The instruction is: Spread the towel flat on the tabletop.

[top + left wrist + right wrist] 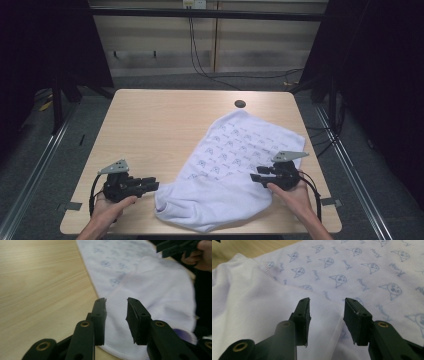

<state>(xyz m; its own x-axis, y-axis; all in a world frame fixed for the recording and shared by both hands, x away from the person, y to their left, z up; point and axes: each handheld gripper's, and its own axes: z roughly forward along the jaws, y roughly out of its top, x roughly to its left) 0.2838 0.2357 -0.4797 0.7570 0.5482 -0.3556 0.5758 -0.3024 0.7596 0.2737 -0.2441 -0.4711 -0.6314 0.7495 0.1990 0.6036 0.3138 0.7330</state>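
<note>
In the high view, a white cloth (235, 172) with a small blue cat-face print lies on the right half of the light wooden tabletop (150, 130). Its long axis runs on a diagonal, from the far corner near a dark round hole (240, 104) in the tabletop down toward the near edge. The near part is folded over so that its plain white side faces up, while the printed side shows on the far part. The left gripper (152, 184), held in the person's left hand (112, 205), lies level just beside the cloth's near-left edge and points right at it. The right gripper (256, 176), in the right hand (292, 192), rests over the cloth's right side and points left across it.

In the left gripper view, the left gripper (116, 312) stands released, its jaws apart with a clear gap. The folded plain part of the cloth (150, 290) lies under and beyond them, and nothing is pinched. The cloth's edge runs away up the frame alongside bare tabletop (37, 277). The right gripper (175, 247) shows at the top right, above the cloth.

In the right gripper view, the right gripper (325, 315) is likewise released, jaws apart above the cloth (362, 272). A stitched hem crosses just ahead of the jaws, dividing the plain fold on the left from the printed part on the right.
</note>
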